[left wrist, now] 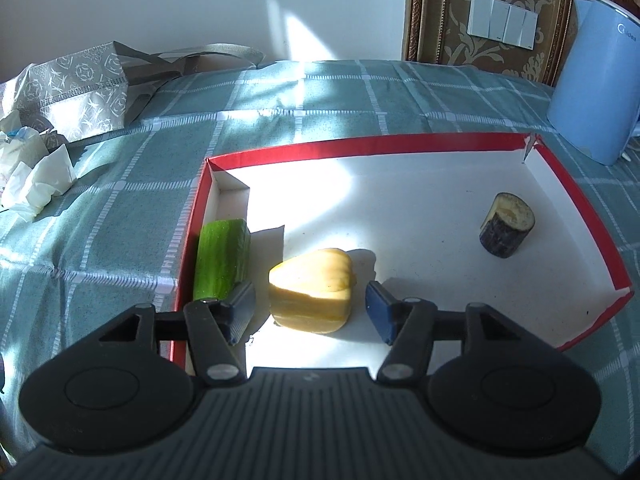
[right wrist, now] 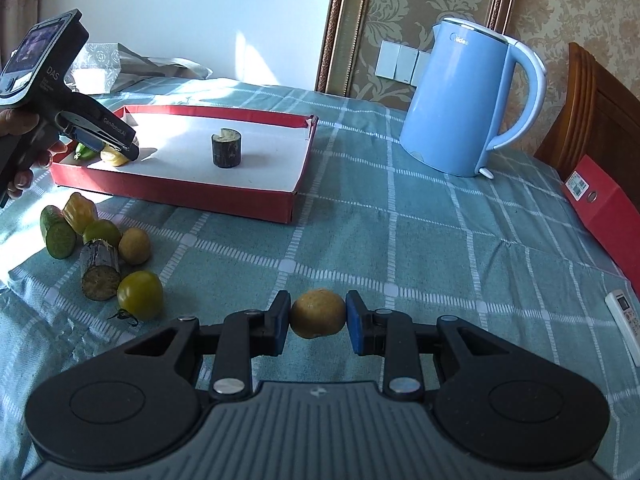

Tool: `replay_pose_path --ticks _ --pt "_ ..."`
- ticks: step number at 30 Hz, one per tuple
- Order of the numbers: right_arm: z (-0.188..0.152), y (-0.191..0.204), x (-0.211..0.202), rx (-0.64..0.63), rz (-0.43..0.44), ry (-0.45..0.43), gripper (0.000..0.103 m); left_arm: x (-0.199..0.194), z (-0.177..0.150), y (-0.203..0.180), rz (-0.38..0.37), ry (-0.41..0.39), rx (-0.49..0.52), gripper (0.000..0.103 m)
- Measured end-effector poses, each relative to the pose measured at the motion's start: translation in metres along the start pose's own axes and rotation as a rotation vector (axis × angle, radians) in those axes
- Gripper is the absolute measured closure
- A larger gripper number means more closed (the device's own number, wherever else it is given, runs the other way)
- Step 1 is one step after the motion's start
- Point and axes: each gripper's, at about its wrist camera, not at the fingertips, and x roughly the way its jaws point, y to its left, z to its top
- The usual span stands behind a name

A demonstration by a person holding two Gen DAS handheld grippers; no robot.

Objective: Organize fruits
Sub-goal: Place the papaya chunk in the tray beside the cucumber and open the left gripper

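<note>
A red-rimmed white tray [left wrist: 568, 184] holds a green cucumber piece [left wrist: 220, 256], a yellow fruit piece [left wrist: 312, 288] and a dark sugarcane stub [left wrist: 507, 230]. My left gripper [left wrist: 310, 312] is open, its jaws on either side of the yellow piece with a gap each side. My right gripper [right wrist: 318, 322] is shut on a small round yellow fruit [right wrist: 318, 313] low over the cloth. In the right wrist view the tray [right wrist: 224, 196] lies far left, with the left gripper [right wrist: 120, 148] over its near corner. Loose fruits lie left: cucumber [right wrist: 58, 234], sugarcane [right wrist: 98, 270], green tomato [right wrist: 141, 294].
A blue kettle [right wrist: 460, 100] stands right of the tray. A grey gift bag [left wrist: 76, 88] and crumpled tissues [left wrist: 36, 180] lie at the far left. A red box [right wrist: 604, 208] and a white remote [right wrist: 624, 320] sit at the table's right edge, by a wooden chair.
</note>
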Motion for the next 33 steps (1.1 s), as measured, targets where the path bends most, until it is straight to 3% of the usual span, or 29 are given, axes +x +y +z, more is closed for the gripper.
replay_pose_path --ticks 4,9,21,26,33 --pt "0.007 0.003 0.0 -0.015 0.013 -0.023 0.074 -0.013 -0.005 0.001 -0.001 -0.011 -0.009 0.04" --pt "0.026 0.011 0.002 -0.046 0.04 -0.068 0.074 -0.031 -0.01 0.004 0.026 -0.048 0.002 0.026" --pt "0.075 0.042 0.02 -0.146 0.108 -0.152 0.074 -0.08 -0.034 0.037 0.032 -0.08 -0.125 0.026" --pt "0.101 0.061 0.054 -0.142 0.139 -0.134 0.074 -0.107 -0.06 0.043 0.045 -0.076 -0.135 0.025" --pt "0.117 0.08 0.116 -0.115 0.141 -0.011 0.074 -0.125 -0.091 0.047 0.068 -0.047 -0.14 0.025"
